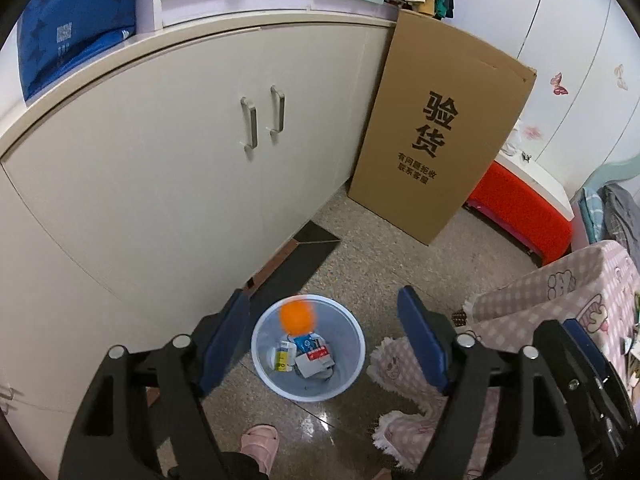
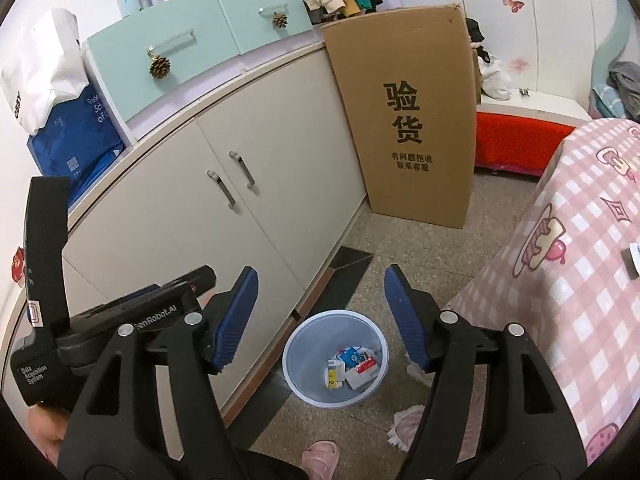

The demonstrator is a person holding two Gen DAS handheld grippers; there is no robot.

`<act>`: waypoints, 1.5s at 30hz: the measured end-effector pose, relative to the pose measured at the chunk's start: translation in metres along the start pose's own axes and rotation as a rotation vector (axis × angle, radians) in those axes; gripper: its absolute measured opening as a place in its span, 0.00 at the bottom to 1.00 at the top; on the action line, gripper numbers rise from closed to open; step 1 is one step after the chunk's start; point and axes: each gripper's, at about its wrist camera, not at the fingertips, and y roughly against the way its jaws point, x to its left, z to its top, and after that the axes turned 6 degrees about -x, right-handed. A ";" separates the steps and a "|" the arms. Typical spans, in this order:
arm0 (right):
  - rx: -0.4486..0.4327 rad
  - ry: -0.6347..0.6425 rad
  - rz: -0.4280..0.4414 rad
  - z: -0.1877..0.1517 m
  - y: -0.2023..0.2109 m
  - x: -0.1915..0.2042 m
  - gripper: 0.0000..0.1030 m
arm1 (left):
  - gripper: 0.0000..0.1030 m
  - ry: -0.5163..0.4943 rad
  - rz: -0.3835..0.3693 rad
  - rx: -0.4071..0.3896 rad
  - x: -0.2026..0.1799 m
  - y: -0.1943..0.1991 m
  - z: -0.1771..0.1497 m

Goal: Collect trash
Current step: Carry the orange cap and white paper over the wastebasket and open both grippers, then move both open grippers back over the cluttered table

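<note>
A white waste bin (image 1: 354, 354) stands on the floor by the cabinet and holds several crumpled packets (image 1: 308, 356). A blurred orange ball (image 1: 297, 317) hangs in the air just over the bin's far rim. My left gripper (image 1: 322, 340) is open and empty above the bin. In the right wrist view the bin (image 2: 298, 350) sits below and between the fingers, with the packets (image 2: 352, 368) inside; the ball does not show there. My right gripper (image 2: 320, 316) is open and empty. The left gripper's body (image 2: 120, 312) shows at the left.
A white cabinet (image 1: 160, 168) runs along the left. A tall cardboard box (image 1: 436, 128) leans against it. A table with a pink checked cloth (image 2: 580, 264) is on the right, with a small dark item (image 2: 634, 260) on it. A pink slipper (image 1: 260, 446) is near the bin.
</note>
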 end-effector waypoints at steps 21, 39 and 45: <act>-0.101 -0.066 -0.038 0.003 0.097 -0.024 0.67 | 0.73 -0.018 -0.120 -0.057 -0.025 0.083 -0.011; -0.282 -0.296 -0.326 -0.015 0.233 -0.175 0.73 | 0.74 -0.368 -0.426 -0.073 -0.205 0.147 -0.067; -0.308 -0.362 -0.368 -0.023 0.254 -0.214 0.73 | 0.74 -0.435 -0.508 -0.044 -0.261 0.145 -0.088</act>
